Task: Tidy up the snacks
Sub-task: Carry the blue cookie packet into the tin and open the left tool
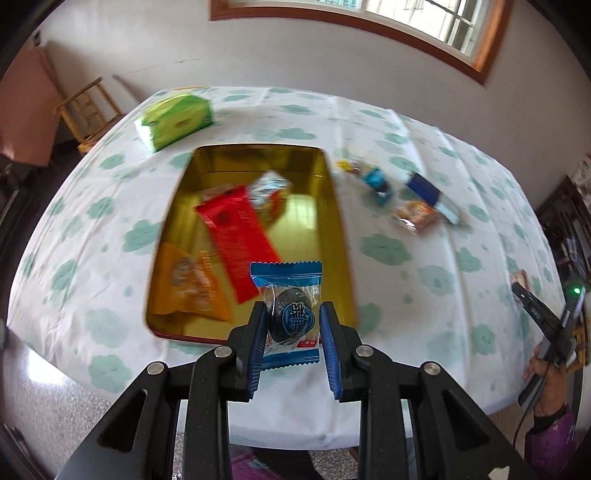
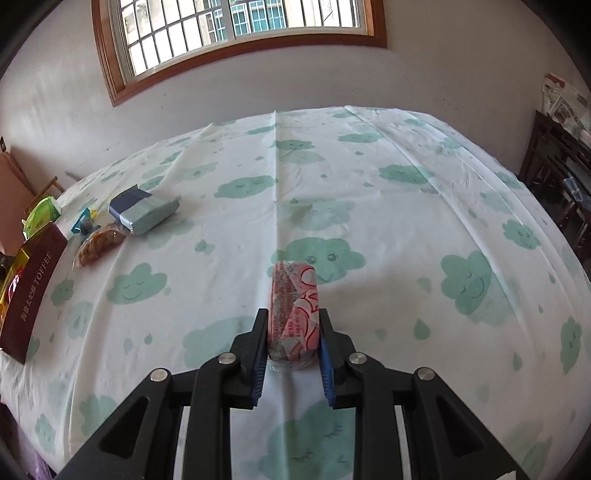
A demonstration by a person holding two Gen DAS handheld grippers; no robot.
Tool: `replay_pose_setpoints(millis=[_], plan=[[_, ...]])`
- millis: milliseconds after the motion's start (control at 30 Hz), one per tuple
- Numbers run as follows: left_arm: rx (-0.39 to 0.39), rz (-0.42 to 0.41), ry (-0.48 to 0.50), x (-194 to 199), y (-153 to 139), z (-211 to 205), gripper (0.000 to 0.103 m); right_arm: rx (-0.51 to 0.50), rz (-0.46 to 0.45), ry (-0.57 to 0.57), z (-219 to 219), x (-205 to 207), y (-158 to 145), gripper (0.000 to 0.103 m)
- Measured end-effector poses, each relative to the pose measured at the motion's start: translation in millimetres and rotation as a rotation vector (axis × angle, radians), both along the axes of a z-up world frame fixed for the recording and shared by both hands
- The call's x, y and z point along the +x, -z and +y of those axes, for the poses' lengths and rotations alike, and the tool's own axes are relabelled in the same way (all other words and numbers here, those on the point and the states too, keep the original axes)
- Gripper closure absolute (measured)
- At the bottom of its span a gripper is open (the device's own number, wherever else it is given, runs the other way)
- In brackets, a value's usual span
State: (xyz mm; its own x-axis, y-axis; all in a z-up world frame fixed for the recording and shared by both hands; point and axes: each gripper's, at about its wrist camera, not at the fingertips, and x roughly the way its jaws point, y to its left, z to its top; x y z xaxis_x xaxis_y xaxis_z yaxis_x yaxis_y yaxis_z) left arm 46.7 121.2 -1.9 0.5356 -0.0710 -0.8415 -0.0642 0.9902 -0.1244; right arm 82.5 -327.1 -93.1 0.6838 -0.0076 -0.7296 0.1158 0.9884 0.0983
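The left claw [image 1: 293, 325] pinches the blue-wrapped snack [image 1: 286, 314] only loosely over the gold tin's [image 1: 340, 229] near rim, so it could drop onto the table [image 1: 406, 258], while the right claw [image 2: 293, 332] clamps a pink-wrapped snack [image 2: 293, 310].

Daylight from the window [image 2: 236, 33] lights both views brightly and evenly, with only faint shadows on the tablecloth [image 2: 369, 206]. The left view is smeared with motion blur, and the gold tin [image 1: 255, 155] glares. Both pictures bulge and go dark at the corners.

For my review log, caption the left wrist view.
Left gripper holds a blue-wrapped snack above the gold tin.
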Motion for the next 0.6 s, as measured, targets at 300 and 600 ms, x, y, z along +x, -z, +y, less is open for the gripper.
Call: replay_pose_setpoints(millis=[300,600], plan=[[0.041,-0.044,0.012,17,6,12,0.078,0.01,0.002,0.015,9,8,-1,0.079],[0.099,-0.096,0.107,48,19,-13,0.077,-0.016,-0.001,0.007,11,6,1,0.079]])
